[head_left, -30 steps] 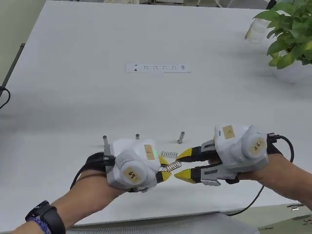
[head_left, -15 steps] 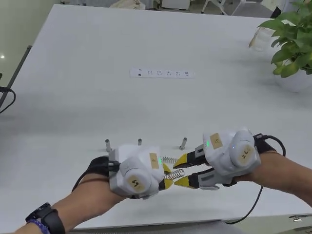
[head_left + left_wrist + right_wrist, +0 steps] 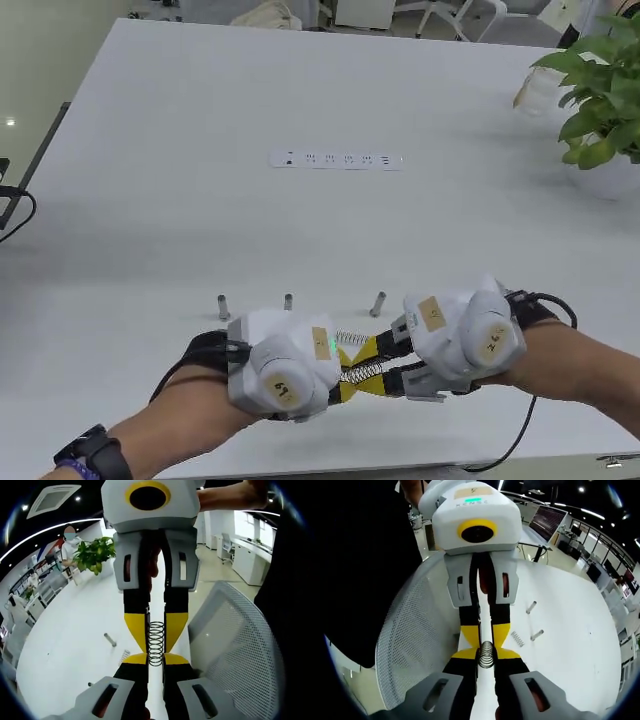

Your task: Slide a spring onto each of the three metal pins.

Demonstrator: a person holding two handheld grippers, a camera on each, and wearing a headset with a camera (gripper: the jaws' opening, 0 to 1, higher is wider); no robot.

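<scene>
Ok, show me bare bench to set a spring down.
Bare: the stretch between the power strip and the pins, and left of the pins. Crowded: the near edge, where the left claw and right claw grip a spring beside the loose spring.

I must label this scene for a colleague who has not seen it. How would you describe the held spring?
On the white table, look at the near edge, where the left gripper and right gripper meet tip to tip. The held spring sits between their yellow tips, above the table. The other spring lies loose on the table beyond, near the three pins.
</scene>
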